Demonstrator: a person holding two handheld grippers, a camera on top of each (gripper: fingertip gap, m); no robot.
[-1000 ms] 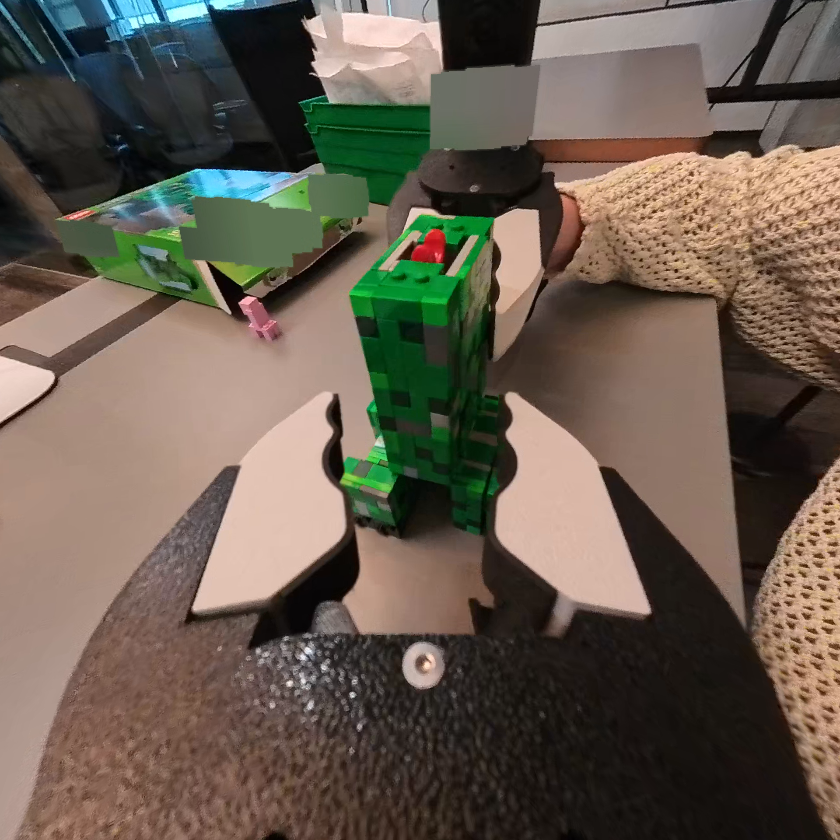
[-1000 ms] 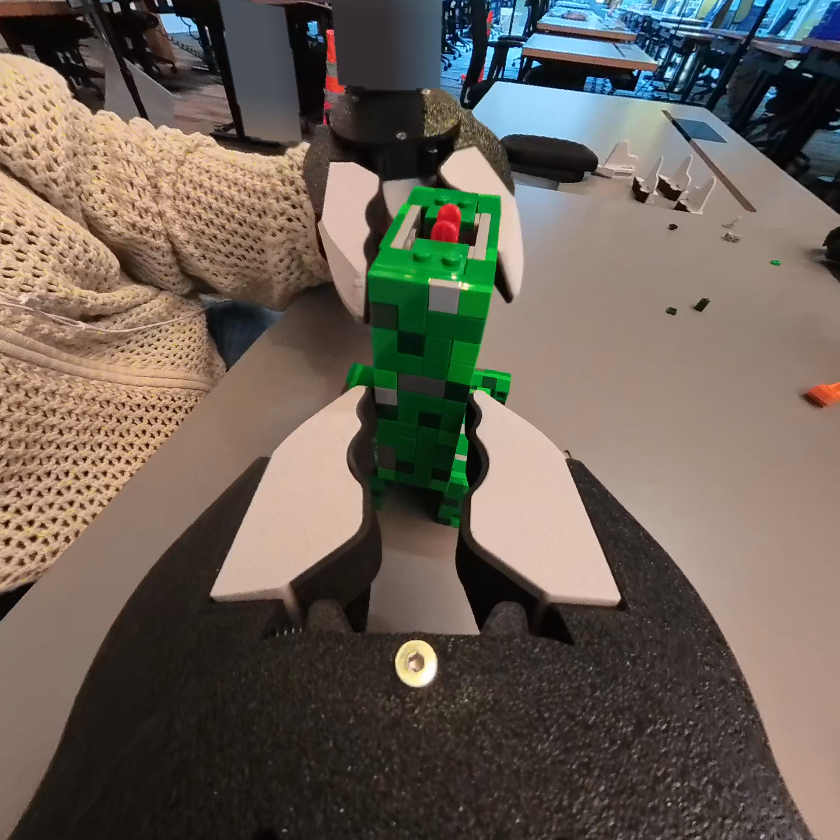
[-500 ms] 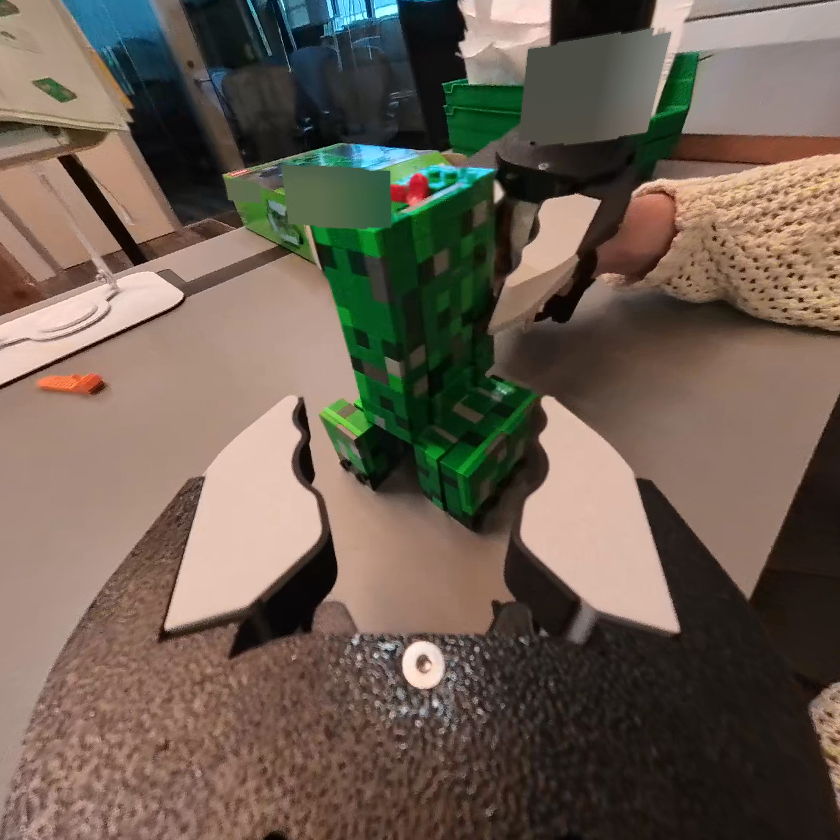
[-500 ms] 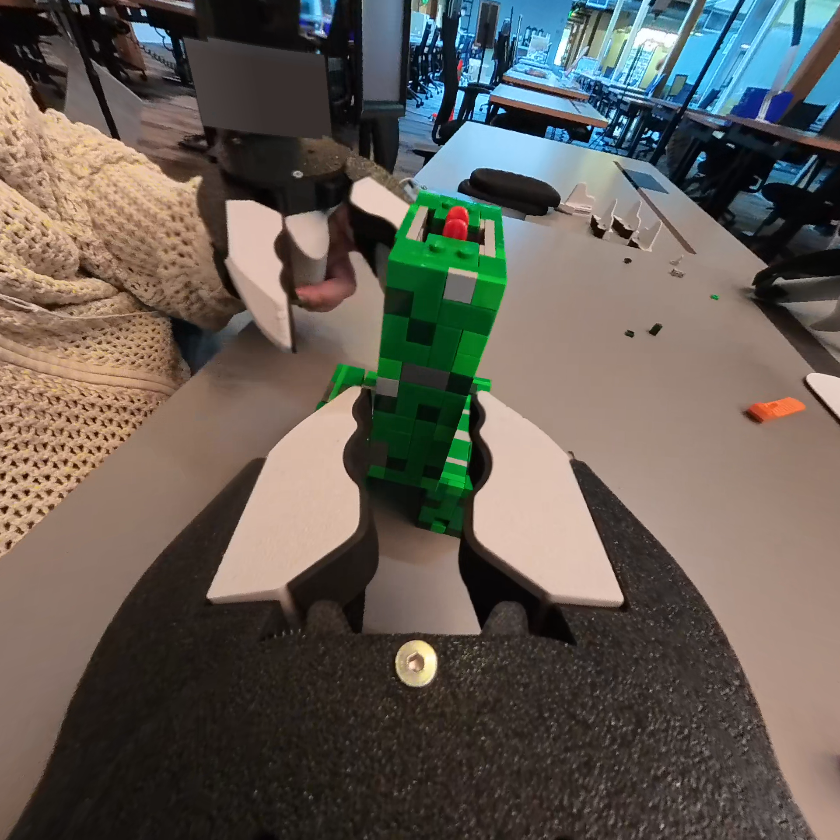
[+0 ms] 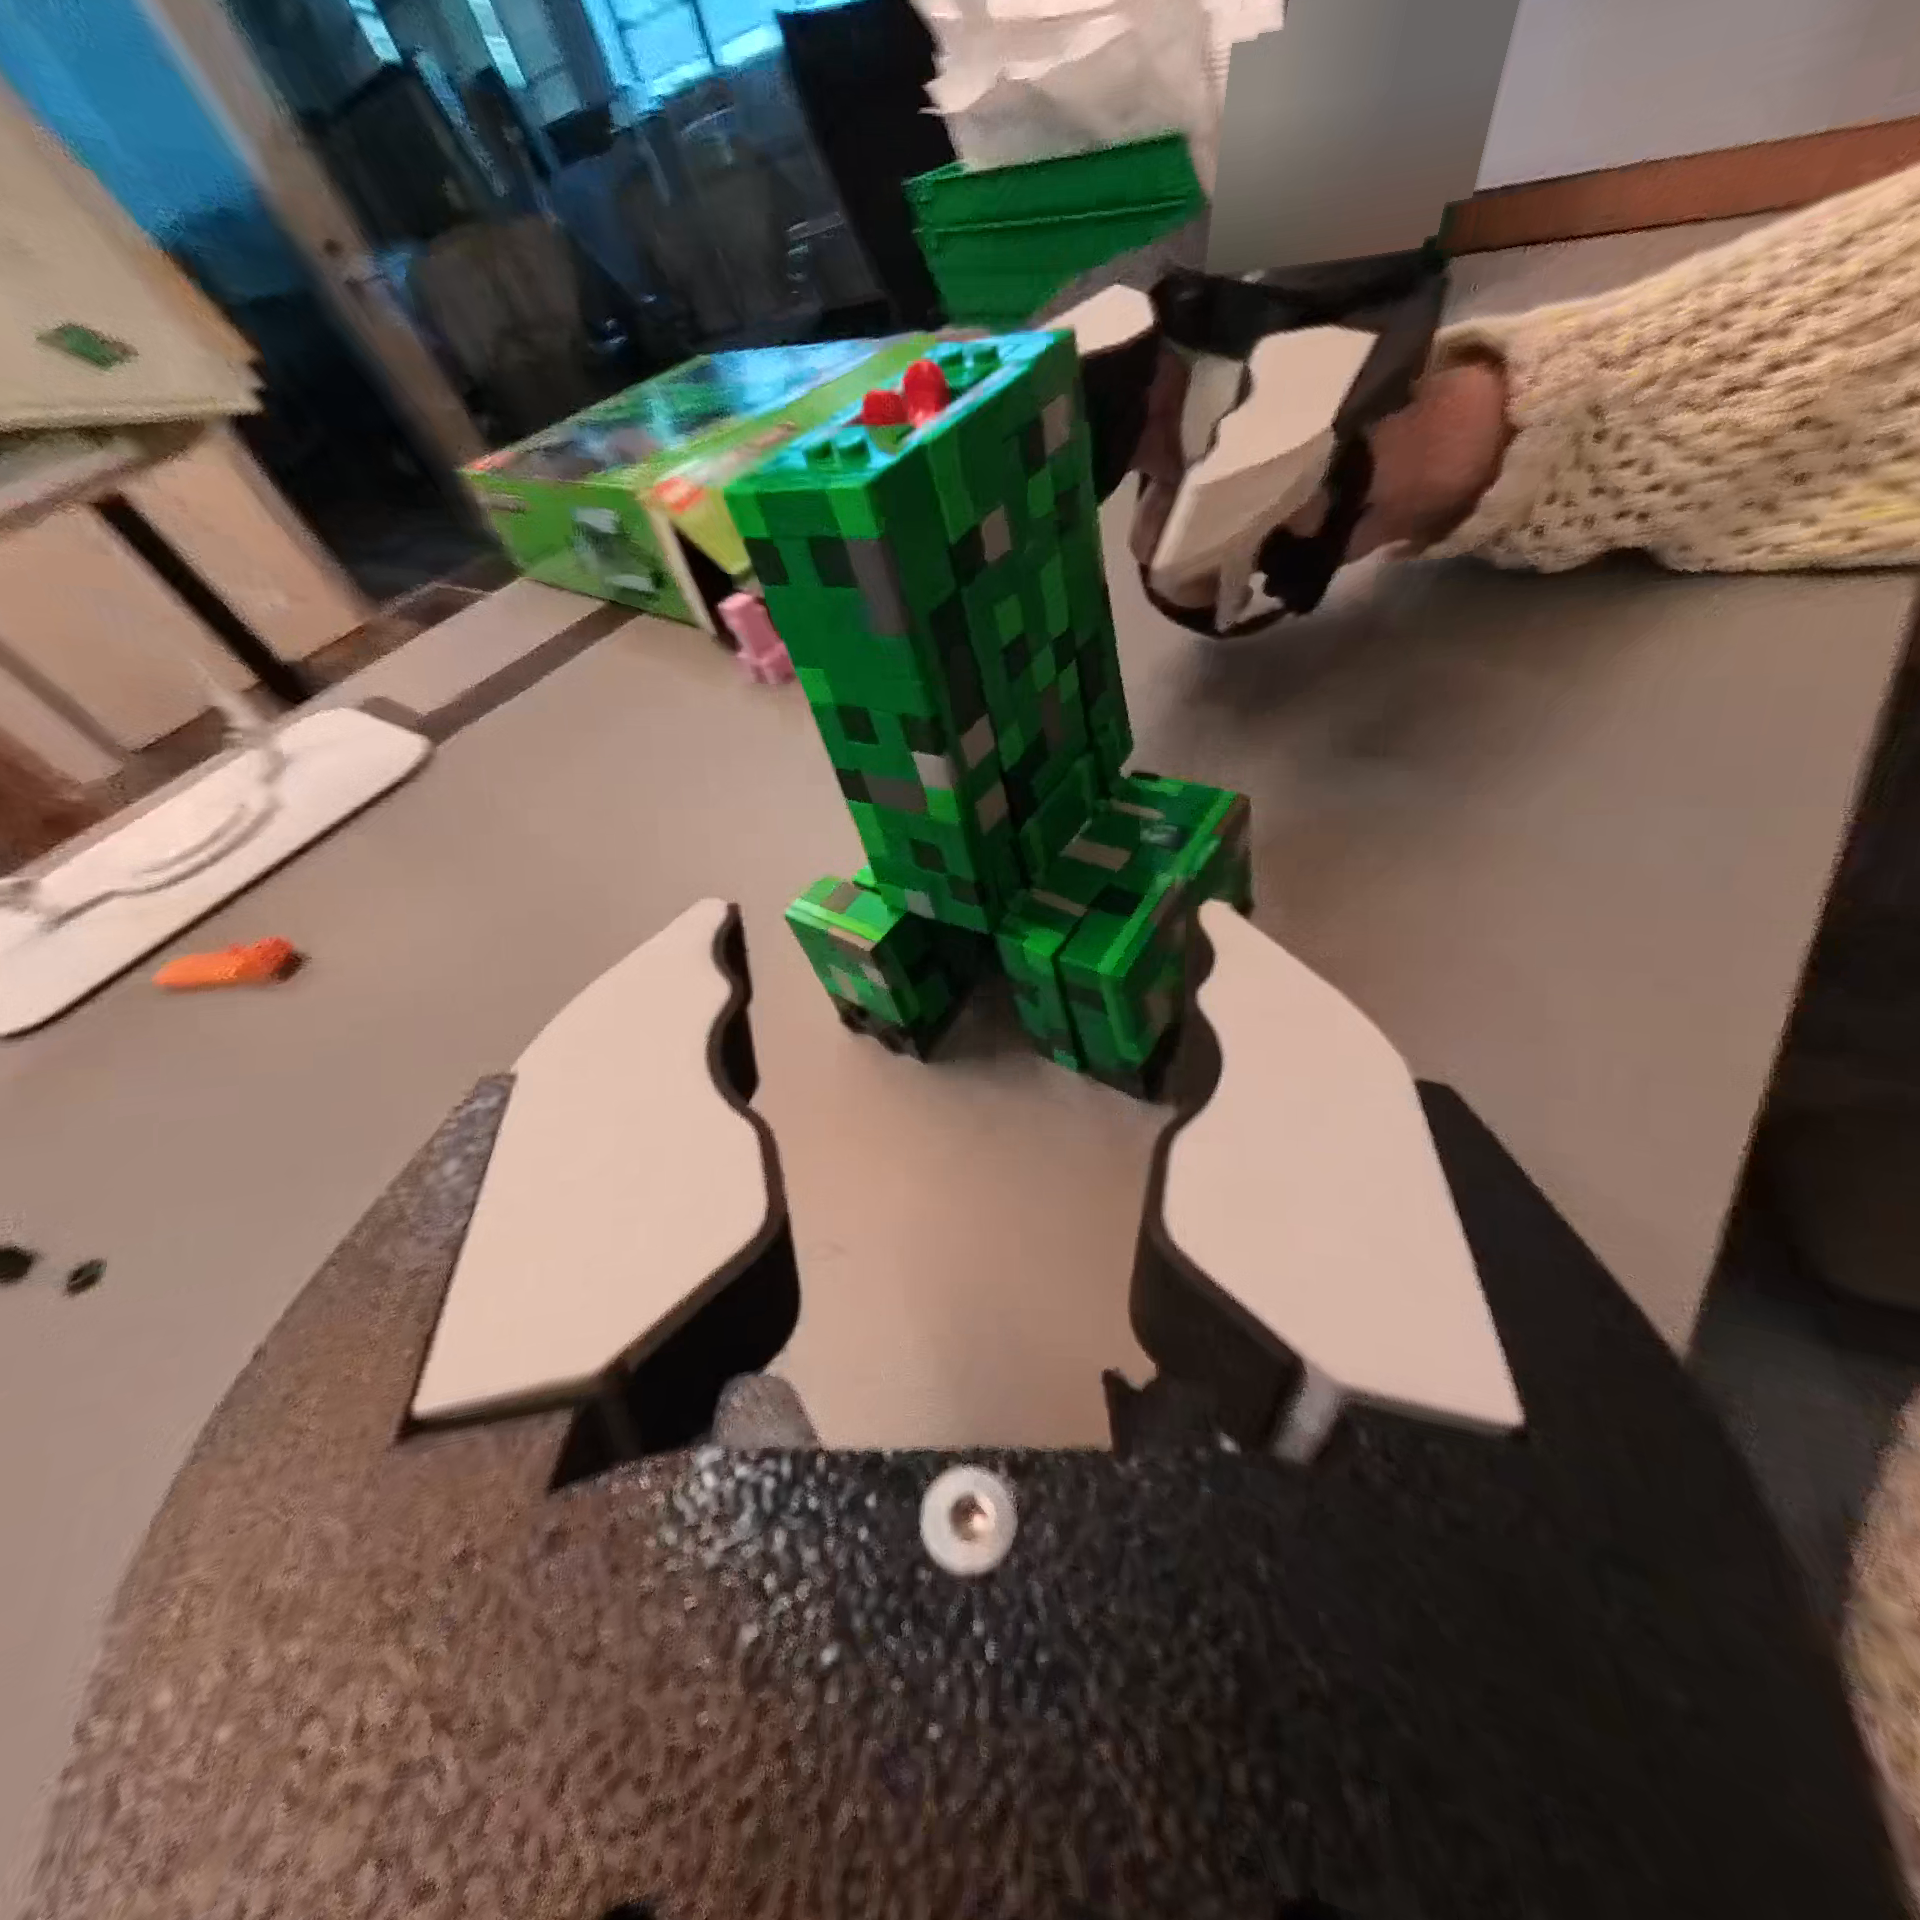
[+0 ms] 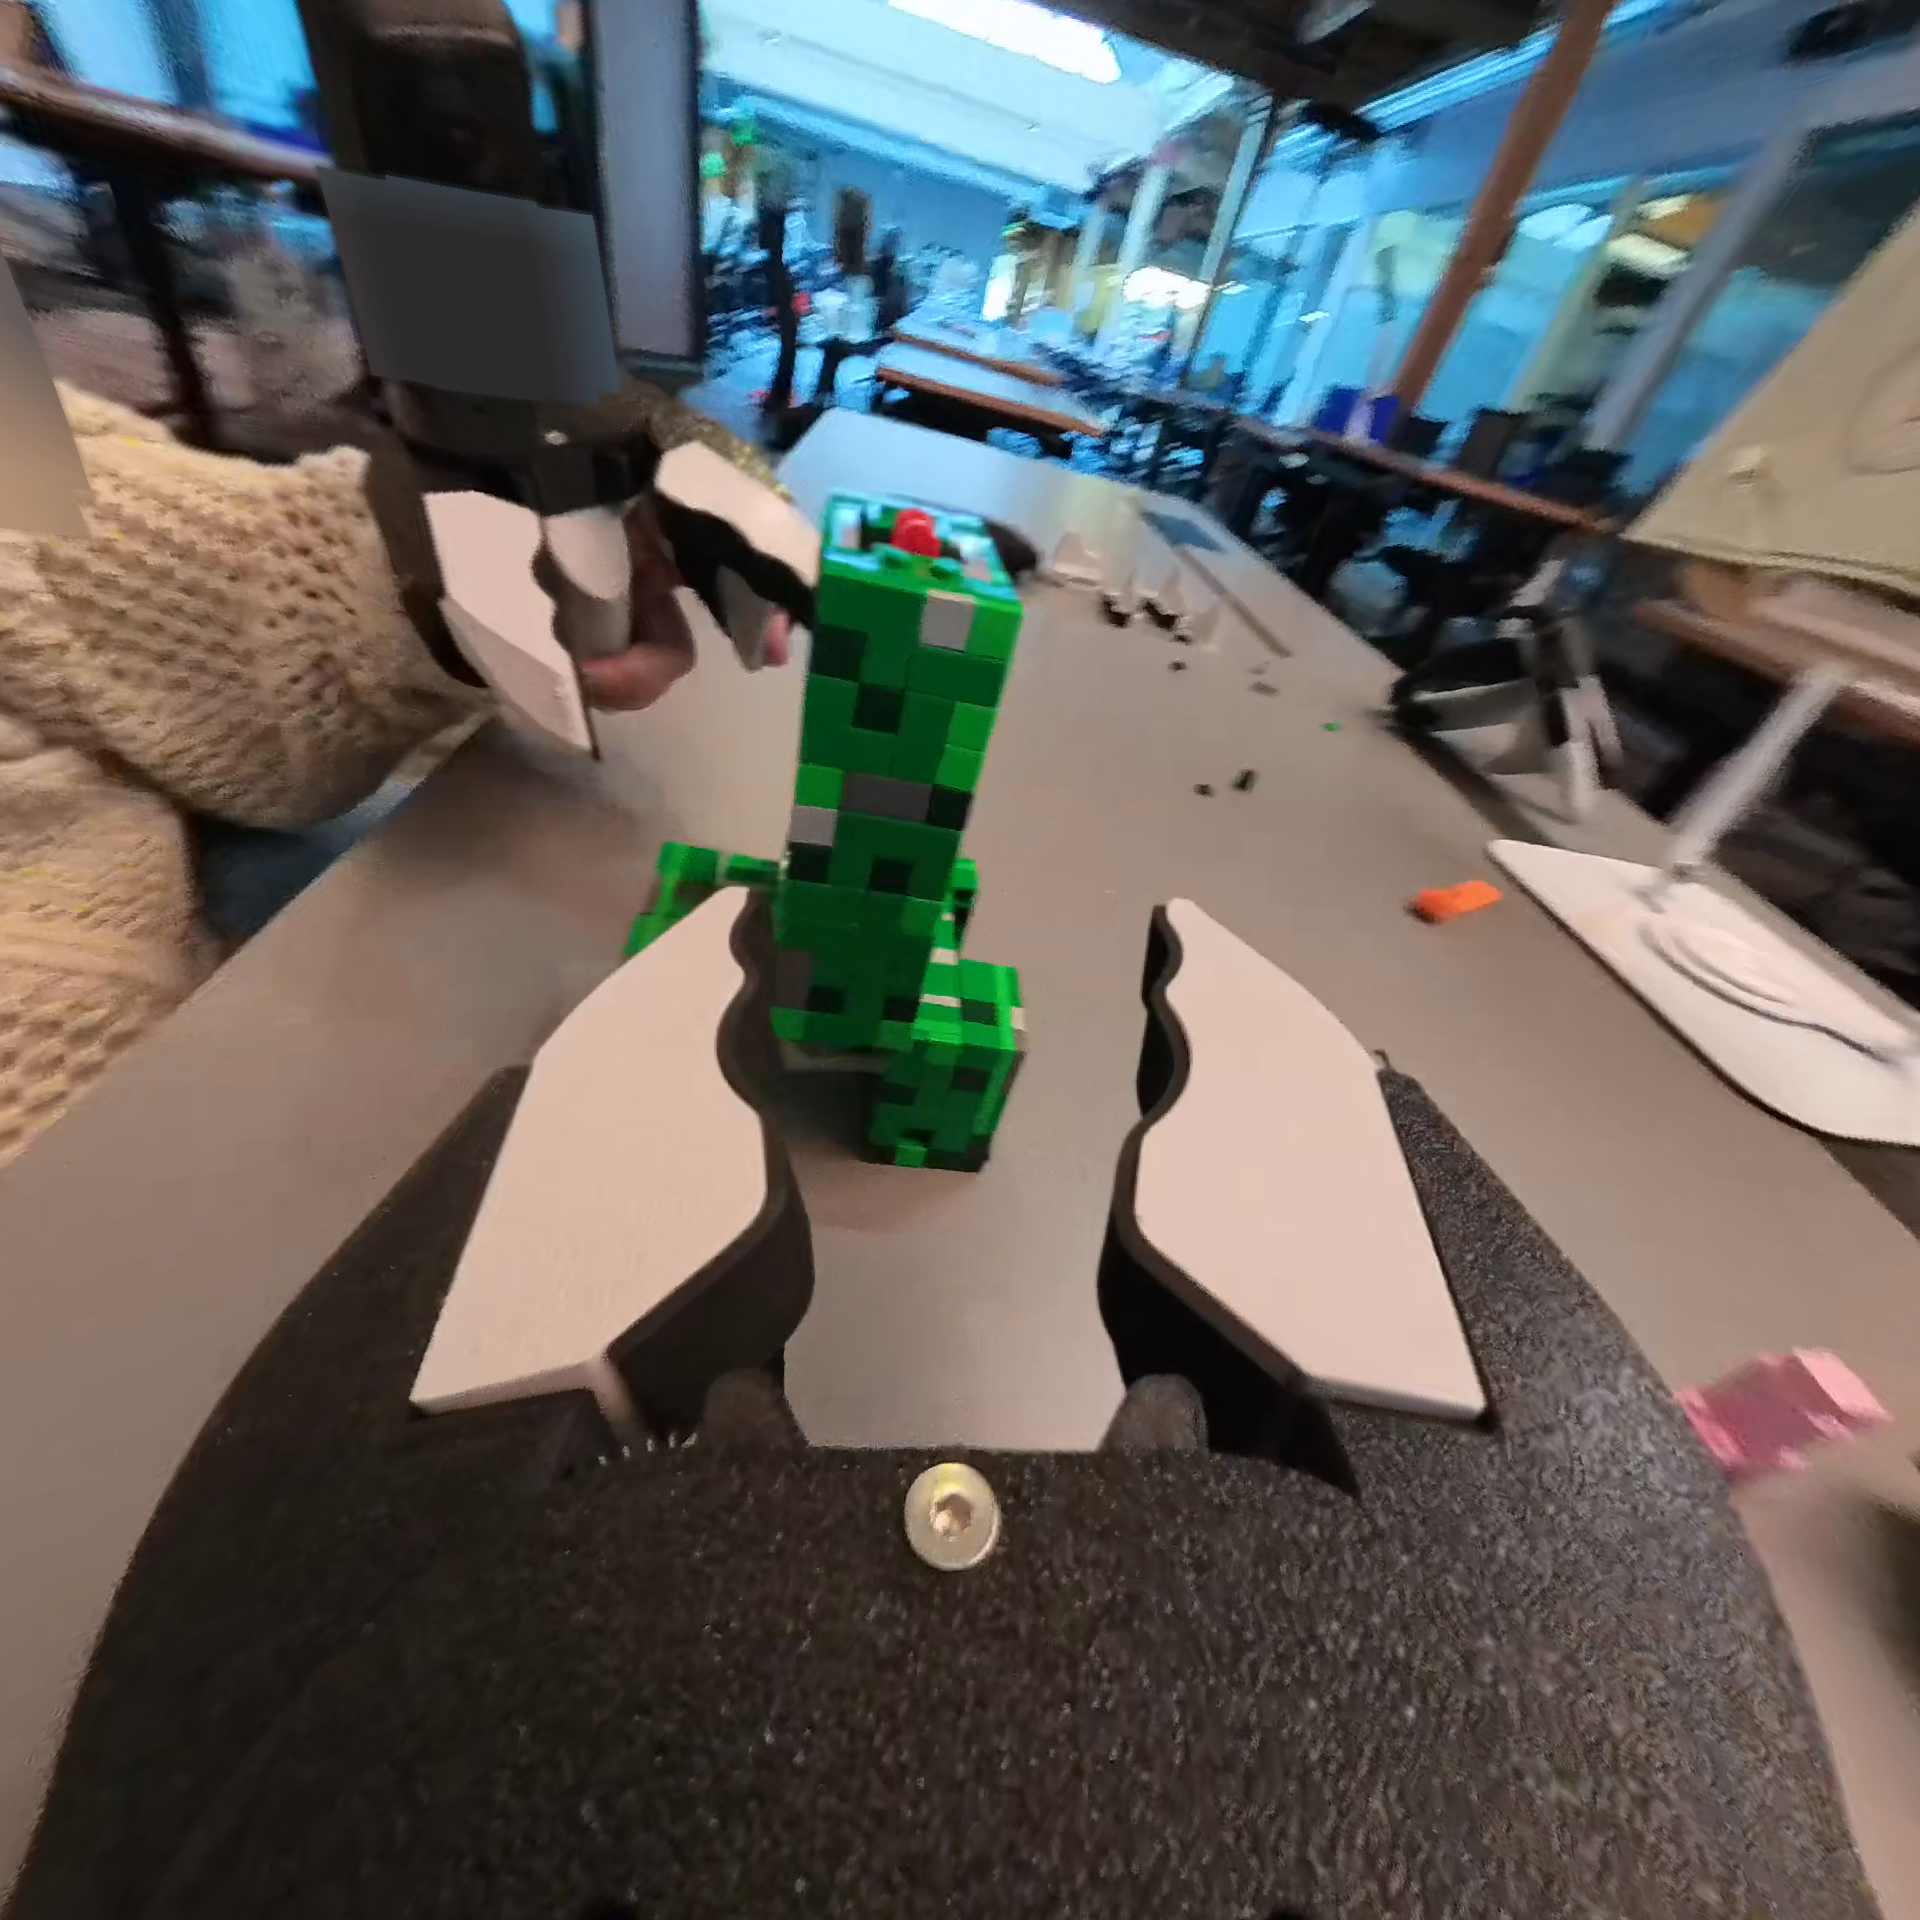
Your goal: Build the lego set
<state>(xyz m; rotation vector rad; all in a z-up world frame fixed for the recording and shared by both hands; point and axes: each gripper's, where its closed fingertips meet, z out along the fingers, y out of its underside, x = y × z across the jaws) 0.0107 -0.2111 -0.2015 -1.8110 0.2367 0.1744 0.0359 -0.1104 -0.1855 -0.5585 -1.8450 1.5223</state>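
A green lego figure of pixel-patterned bricks stands upright on the grey table. It has a tall body, short legs and a red piece in its open top. My left gripper is open, with its fingers on either side of the legs and its right finger close to one foot. My right gripper is open around the figure from the opposite side and does not hold it. Each gripper shows beyond the figure in the other's view: the right one and the left one.
A green set box, a small pink lego figure and green bins are behind. An orange piece, a white stand base and small dark pieces lie on the table. The table edge runs at the right.
My right gripper was shut on the figure's body and has opened and let it go. My left gripper opened wider and swung round the figure. The figure still stands.
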